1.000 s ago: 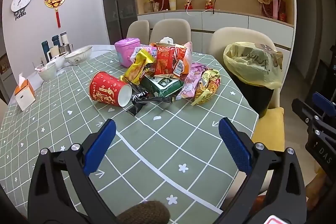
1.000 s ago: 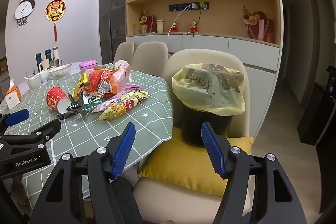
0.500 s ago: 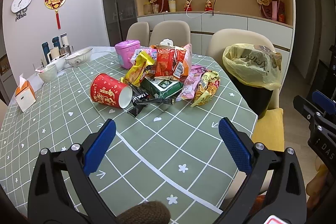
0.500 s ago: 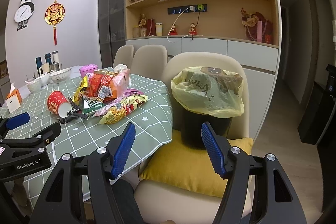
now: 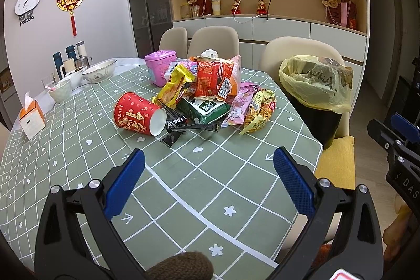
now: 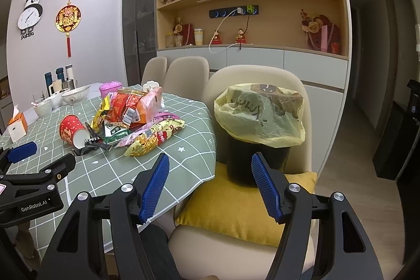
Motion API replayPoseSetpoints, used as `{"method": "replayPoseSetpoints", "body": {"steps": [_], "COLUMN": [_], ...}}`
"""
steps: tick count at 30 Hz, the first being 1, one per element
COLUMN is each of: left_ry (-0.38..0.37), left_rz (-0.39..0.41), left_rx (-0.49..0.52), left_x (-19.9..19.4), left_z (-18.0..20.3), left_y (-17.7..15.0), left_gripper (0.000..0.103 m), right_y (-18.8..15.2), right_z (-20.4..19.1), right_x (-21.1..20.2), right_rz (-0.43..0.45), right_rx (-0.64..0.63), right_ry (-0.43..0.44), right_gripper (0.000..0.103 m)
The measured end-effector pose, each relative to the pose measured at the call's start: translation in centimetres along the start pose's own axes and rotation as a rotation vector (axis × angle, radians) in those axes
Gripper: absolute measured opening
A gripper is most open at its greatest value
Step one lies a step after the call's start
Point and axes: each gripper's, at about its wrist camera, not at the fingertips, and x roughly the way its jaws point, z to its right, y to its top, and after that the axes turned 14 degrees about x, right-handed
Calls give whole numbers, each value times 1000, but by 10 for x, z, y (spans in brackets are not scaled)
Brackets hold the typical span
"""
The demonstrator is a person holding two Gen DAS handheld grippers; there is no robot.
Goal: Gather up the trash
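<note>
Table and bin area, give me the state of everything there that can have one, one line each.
left gripper: open, holding nothing
right gripper: open, holding nothing
red paper cup: tipped on its side
snack wrappers: heaped on the table
trash bin: upright on the chair, lined with a yellow bag
pink container: lid shut

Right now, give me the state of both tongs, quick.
Left tongs: open, holding nothing, above the green tablecloth.
Right tongs: open, holding nothing, facing the black bin on the chair.
</note>
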Motion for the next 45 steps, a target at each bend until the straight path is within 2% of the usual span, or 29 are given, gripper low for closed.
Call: {"method": "replayPoseSetpoints", "body": {"steps": [13, 45], "left_ry": [17, 13], "left_rz": [-14, -17], "left_rx": [-15, -11], "left_x": [1, 1], "left_z": [-6, -3], "left_y": [-3, -4], "left_gripper": [94, 94], "right_y": [-4, -3], "right_z": [-3, -1], "right_x": [7, 2], "right_rz": [-38, -15], "right_rx": [-1, 2], "right_ry": [40, 31], "right_gripper": [62, 62]}}
